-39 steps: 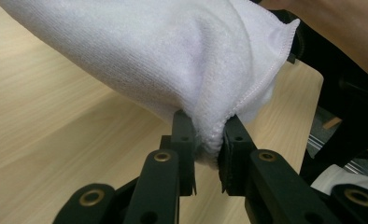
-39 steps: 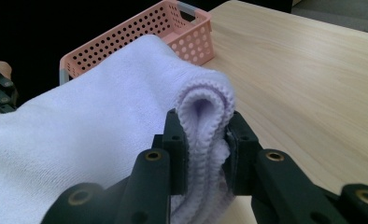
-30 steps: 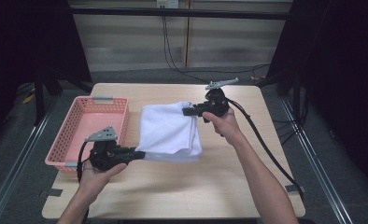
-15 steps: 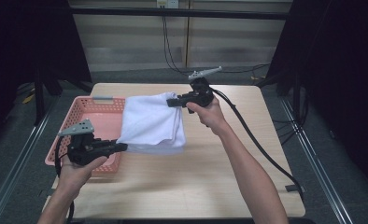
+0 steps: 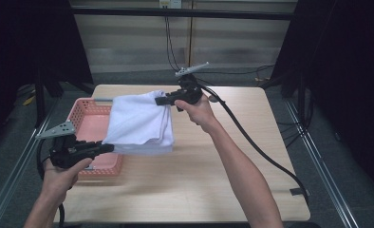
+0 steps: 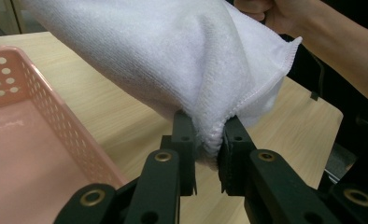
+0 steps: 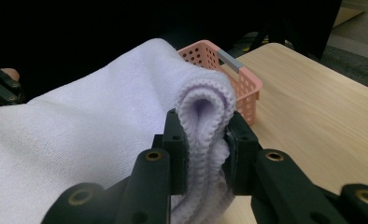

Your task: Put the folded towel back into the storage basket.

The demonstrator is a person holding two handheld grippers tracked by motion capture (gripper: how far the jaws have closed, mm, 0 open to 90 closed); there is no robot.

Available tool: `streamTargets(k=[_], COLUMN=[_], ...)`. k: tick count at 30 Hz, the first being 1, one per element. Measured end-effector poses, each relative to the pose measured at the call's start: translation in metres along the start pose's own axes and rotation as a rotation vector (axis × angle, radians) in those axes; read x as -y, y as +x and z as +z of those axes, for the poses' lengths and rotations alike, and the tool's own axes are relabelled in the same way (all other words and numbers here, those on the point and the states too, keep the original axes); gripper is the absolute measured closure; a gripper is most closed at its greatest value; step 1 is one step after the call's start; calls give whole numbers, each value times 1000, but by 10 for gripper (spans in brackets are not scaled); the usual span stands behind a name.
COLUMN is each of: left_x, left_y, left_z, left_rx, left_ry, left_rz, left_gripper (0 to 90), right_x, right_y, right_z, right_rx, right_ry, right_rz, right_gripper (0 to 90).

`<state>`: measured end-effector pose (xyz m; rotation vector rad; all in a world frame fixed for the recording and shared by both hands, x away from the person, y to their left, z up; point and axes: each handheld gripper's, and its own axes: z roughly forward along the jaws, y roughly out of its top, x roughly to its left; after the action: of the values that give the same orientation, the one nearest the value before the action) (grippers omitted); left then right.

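Pink basket (image 5: 88,121) bare inside; folded towel (image 5: 140,123) overhanging its rim.

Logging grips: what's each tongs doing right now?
Left tongs: shut on the white towel.
Right tongs: shut on the same towel's folded edge.

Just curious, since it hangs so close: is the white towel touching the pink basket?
Cannot tell. In the high view the towel overlaps the basket's rim; in the left gripper view it hangs beside the basket, its lower edge hidden.
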<state>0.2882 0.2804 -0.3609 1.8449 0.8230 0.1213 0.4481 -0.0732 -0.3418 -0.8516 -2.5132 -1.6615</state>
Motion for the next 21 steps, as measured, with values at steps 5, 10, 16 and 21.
streamTargets(k=[5,10,16,21], left_x=[0,4,10,11], left_y=[6,14,24,31], left_z=[-14,-26,-40,-47], left_rx=[-17,-45,-69,-86], left_ry=[-18,-20,-40,-31], left_rz=[-11,-26,-53,-61], left_gripper=[793,793,794,794], right_x=[-9,-17,-25,-31], right_y=[2,5,10,11], right_z=[13,28,47,62], right_rx=[-35,-49,-65,-73], right_ry=[-4,2,3,6], right_rz=[9,8,13,17], right_gripper=[741,741,742,742])
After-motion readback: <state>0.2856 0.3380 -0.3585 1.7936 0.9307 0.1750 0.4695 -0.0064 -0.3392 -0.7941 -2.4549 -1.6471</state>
